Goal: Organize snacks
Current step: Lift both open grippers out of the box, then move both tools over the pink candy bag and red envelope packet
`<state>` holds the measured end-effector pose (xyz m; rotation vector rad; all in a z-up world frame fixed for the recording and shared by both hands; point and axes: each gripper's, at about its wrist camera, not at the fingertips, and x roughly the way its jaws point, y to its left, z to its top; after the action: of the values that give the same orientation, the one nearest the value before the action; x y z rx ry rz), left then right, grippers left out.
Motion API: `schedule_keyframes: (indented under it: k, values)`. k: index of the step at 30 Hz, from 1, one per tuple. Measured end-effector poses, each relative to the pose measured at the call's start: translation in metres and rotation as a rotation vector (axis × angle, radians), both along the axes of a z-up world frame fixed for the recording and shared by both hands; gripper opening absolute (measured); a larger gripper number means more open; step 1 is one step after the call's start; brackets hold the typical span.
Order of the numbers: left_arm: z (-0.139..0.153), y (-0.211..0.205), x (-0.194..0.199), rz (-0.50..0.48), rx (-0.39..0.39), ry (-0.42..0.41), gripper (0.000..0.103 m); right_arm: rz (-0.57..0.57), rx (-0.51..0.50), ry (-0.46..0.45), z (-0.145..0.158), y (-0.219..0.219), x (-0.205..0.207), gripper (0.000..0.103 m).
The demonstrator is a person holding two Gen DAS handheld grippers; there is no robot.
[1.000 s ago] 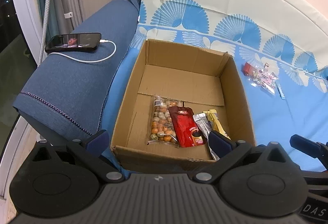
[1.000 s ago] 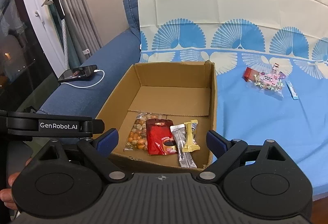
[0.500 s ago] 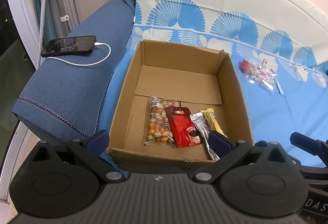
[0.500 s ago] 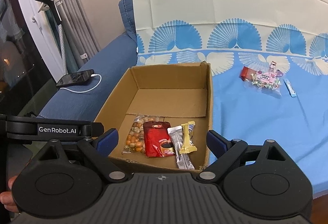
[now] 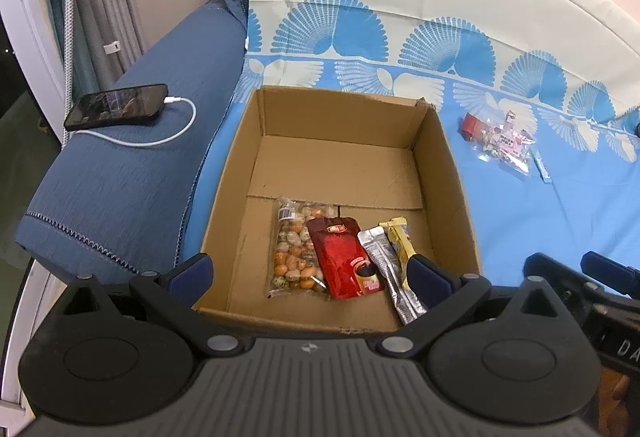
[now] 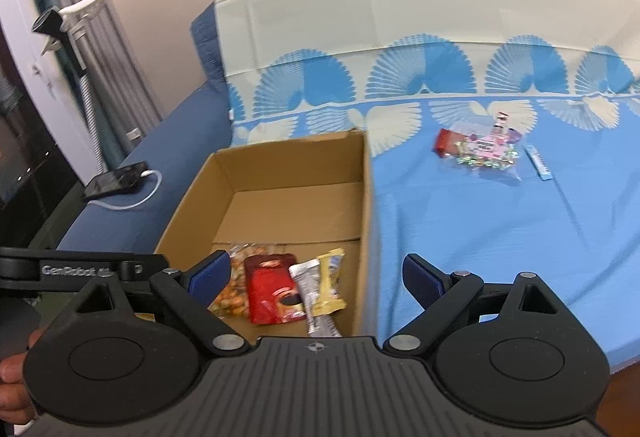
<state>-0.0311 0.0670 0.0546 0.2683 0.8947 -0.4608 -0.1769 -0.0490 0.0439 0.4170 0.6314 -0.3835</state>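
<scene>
An open cardboard box (image 5: 452, 173) (image 6: 366, 197) sits on the blue sofa cover. In its near end lie a bag of coloured nuts (image 5: 296, 249) (image 6: 236, 297), a red coffee pouch (image 5: 346, 259) (image 6: 274, 289), a silver stick (image 5: 390, 273) (image 6: 312, 289) and a yellow bar (image 5: 400, 241) (image 6: 330, 285). A red pack (image 5: 472, 125) (image 6: 448, 143), a clear candy bag (image 5: 506, 141) (image 6: 486, 153) and a blue stick (image 5: 540, 165) (image 6: 538, 161) lie on the cover to the right. My left gripper (image 5: 310, 275) is open and empty over the box's near edge. My right gripper (image 6: 316, 277) is open and empty above the box's right wall.
A phone (image 5: 116, 105) (image 6: 116, 181) on a white charging cable (image 5: 160, 137) lies on the blue sofa armrest (image 5: 120, 189) to the left of the box. Curtains and a window frame (image 5: 24, 37) stand further left. The sofa back (image 6: 400, 17) rises behind.
Both grippers have pulled back and risen a little from the box. The right wrist view has swung to the right, towards the loose snacks on the cover. Both stay open.
</scene>
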Motion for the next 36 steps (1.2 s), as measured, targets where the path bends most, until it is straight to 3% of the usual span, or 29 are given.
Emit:
schedule_keyframes:
  k: [15, 25, 31, 36]
  values:
    - [0.004, -0.048, 0.013, -0.044, 0.004, -0.001, 0.103, -0.121, 0.010, 0.001, -0.012, -0.057, -0.010, 0.094]
    - [0.005, -0.110, 0.038, -0.085, 0.012, 0.014, 0.103, -0.261, -0.044, 0.008, -0.025, -0.146, -0.008, 0.095]
    - [-0.005, -0.162, 0.058, -0.114, 0.021, 0.035, 0.103, -0.291, 0.004, -0.010, -0.056, -0.210, 0.015, 0.099]
    - [-0.022, -0.200, 0.076, -0.117, 0.044, 0.070, 0.103, -0.312, 0.100, -0.004, -0.110, -0.281, 0.057, 0.099]
